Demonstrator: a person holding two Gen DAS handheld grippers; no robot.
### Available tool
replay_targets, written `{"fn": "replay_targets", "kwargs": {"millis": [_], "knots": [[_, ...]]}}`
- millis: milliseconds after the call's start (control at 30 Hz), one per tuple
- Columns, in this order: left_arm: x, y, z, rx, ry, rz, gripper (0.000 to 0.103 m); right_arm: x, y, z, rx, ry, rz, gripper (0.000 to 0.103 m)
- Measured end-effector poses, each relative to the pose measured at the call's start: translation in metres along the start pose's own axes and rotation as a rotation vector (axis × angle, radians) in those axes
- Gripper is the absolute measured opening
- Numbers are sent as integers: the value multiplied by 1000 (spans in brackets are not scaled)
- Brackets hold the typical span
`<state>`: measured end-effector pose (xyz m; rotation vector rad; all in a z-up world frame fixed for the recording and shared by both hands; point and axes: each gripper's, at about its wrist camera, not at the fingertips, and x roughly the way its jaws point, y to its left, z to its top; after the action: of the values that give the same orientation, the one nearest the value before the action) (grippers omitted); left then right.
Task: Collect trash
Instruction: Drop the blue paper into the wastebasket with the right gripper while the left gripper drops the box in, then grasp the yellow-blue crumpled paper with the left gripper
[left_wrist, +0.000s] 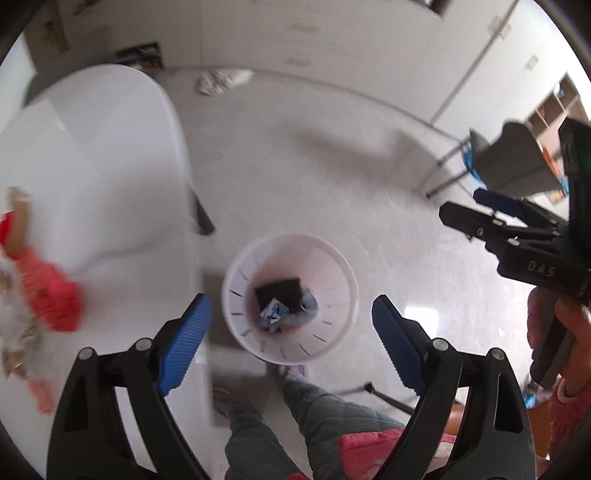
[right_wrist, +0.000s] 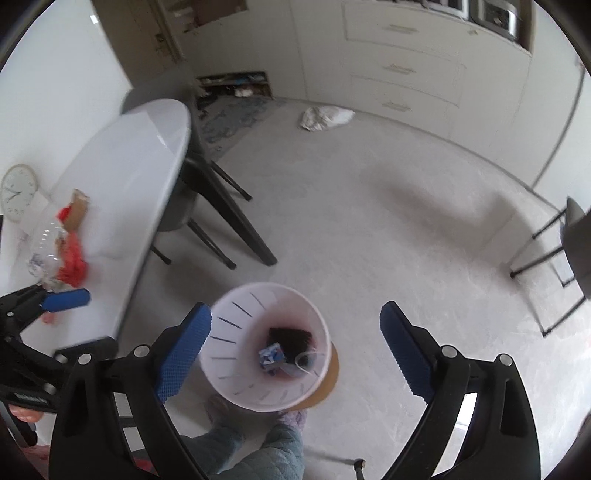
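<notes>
Left gripper (left_wrist: 291, 325) spread wide, nothing between blue pads. Right gripper (right_wrist: 295, 341) likewise spread and empty. Directly below both, white trash bin (right_wrist: 236, 384) on floor, holding black packet (right_wrist: 291, 338) and blue-white wrapper (right_wrist: 271, 356). Off to left, red wrapper (right_wrist: 74, 258) and clear plastic bottle (right_wrist: 44, 240) on white table (right_wrist: 129, 177).

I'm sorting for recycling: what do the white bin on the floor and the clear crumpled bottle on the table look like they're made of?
White round slotted waste bin: looks like smooth moulded plastic, with thin even walls and cut slits. Clear crumpled bottle on the white glossy table: probably thin transparent plastic, see-through and dented rather than broken, though blur leaves some doubt.
</notes>
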<state>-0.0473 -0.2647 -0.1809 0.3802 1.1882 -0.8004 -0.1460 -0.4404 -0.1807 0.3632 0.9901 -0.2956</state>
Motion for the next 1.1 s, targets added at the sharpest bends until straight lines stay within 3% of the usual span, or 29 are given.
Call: {"fn": "replay_targets", "kwargs": {"millis": [200, 300, 467, 667, 800, 1000, 1100], "knots": [[-99, 59, -38, -125, -154, 134, 94, -35, 74, 25, -127, -89, 113, 98], [-133, 91, -68, -204, -182, 220, 95, -42, 117, 37, -214, -118, 181, 100], [-164, 141, -126, -321, -154, 345, 95, -43, 183, 45, -337, -123, 285, 100], [-157, 198, -192, -511, -80, 394, 95, -39, 241, 41, -456, -90, 347, 100], [-134, 222, -217, -600, -30, 383, 95, -36, 261, 34, -502, -60, 359, 100], [-109, 234, -229, -618, -7, 349, 94, -27, 274, 22, -521, -3, 346, 100], [-90, 241, -229, -618, 15, 329, 87, -25, 277, 20, -522, 12, 333, 100]]}}
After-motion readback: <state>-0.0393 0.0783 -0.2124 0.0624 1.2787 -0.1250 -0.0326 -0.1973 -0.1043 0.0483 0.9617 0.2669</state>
